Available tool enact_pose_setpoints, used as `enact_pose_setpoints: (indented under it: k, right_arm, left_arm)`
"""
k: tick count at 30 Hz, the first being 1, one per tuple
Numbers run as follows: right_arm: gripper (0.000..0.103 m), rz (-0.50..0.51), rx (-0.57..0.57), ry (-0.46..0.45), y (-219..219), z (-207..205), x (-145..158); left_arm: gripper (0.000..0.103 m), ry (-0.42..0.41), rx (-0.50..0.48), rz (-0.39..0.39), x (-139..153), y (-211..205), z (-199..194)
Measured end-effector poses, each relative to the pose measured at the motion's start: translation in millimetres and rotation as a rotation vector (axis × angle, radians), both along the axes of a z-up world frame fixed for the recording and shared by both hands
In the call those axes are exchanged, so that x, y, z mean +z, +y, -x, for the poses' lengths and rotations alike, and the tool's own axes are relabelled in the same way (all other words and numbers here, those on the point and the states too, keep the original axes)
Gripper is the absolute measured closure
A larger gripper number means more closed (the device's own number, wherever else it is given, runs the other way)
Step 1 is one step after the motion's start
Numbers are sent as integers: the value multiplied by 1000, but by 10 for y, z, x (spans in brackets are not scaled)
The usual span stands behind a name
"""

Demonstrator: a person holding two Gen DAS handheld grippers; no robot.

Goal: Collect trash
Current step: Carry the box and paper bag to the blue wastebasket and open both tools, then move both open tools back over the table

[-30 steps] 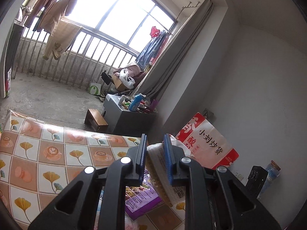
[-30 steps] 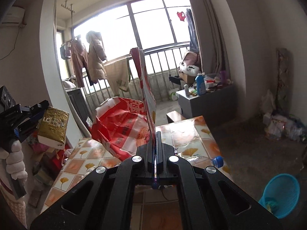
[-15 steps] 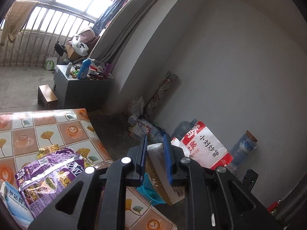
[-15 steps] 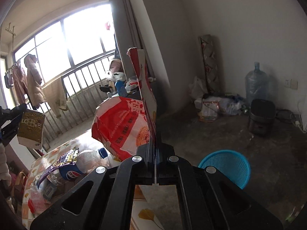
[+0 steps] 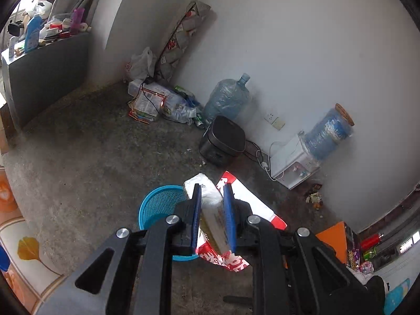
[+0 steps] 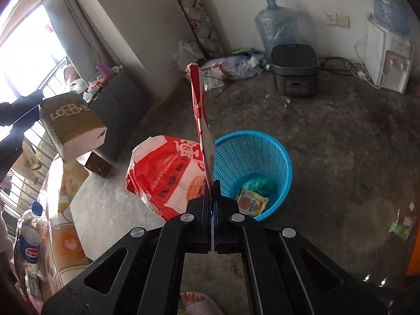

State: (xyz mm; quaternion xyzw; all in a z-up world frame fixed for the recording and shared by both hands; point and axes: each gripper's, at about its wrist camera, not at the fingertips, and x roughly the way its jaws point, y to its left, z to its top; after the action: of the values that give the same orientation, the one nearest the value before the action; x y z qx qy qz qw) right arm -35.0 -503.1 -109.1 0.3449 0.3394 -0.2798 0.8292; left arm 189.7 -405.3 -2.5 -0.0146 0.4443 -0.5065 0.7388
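Both grippers have swung away from the window and the tiled table and now tilt down toward the concrete floor (image 6: 341,157), with the blue basket (image 6: 278,157) beneath them.

Closest in the right wrist view, the right gripper (image 6: 212,183) has its black fingers pressed together on the thin edge of a red and white snack bag (image 6: 168,173). The bag's crinkled, glossy body bulges to the left of the jaws, and a stiff flap stands upright above them. It hangs just beside the basket's near rim, partly over it.

In the left wrist view, the left gripper (image 5: 212,204) pinches a soft packet (image 5: 207,204), white at its top and brown and gold on its printed side, between blue-padded fingers (image 5: 227,210) that stand a little apart around it. The right wrist view shows this packet up at the left, well off from the basket.

The round basket is open plastic mesh. At its bottom lie a yellow wrapper (image 6: 252,202) and a teal clump. A bare toe in a pink slipper (image 6: 197,302) shows at the lower edge.

Farther back on the rough grey floor sit a dark rice cooker (image 6: 294,71), a clear water jug (image 6: 275,26), a white dispenser (image 6: 388,60) and a heap of bags against the white wall.
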Motion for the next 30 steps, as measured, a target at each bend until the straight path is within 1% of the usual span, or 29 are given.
enact_pose_setpoints:
  k: [2,3,4,5,6,8,9,10,12,15,18,20,21,22,23,25,26,28,29,30]
  right_arm:
    - [102,-24,-18,27,-130,-66,-176]
    - [95,-31,-23,43,-195,-103,-280]
    - [81,-40,-25,65,-248,-182,-383]
    - [72,-53,-21,83,-280,-235,-489]
    - [59,-64,-20,106,-323,-284,-606]
    - [57,-84,-28,154,-375,-331,-768]
    - [57,-102,-35,158,-382,-302,-820]
    - [57,-121,-42,147,-373,-254,-842]
    - [57,-136,-47,111,-315,-135,-814]
    - [57,-128,-43,91,-261,-60,-726]
    - [57,-88,-42,55,-211,-60,-505]
    - [55,-26,-36,20,-160,-44,-285]
    - [51,13,-29,-4,-106,-22,-135]
    - [45,60,-23,-31,-52,-11,10]
    - [42,109,-12,-63,20,2,177]
    - [28,213,12,-123,189,21,497]
    - [25,271,24,-153,297,33,660]
    - [11,383,40,-213,525,61,937]
    - [7,436,47,-247,654,80,1069]
    - [7,486,53,-282,780,102,1186]
  left_arm:
    - [86,18,-27,-22,-217,-288,-31]
    - [86,29,-41,-47,-338,-437,-55]
    - [76,38,-56,-89,-466,-575,-72]
    - [62,44,-56,-133,-589,-690,-119]
    - [60,50,-40,-164,-697,-745,-146]
    - [59,81,1,-181,-844,-717,-210]
    - [58,103,15,-174,-883,-666,-233]
    - [54,118,24,-163,-899,-606,-255]
    - [52,105,40,-154,-878,-454,-295]
    - [51,83,80,-147,-795,-270,-340]
    - [49,71,113,-107,-601,-16,-318]
    - [42,49,119,-64,-418,170,-258]
    - [39,36,119,-42,-318,272,-223]
    - [34,25,118,-21,-211,381,-181]
    - [28,14,116,5,-102,501,-138]
    - [23,-25,122,50,119,768,-43]
    - [19,-50,130,67,230,911,13]
    - [15,-91,140,100,440,1227,139]
    - [12,-98,143,111,532,1397,201]
    - [12,-100,141,125,619,1577,264]
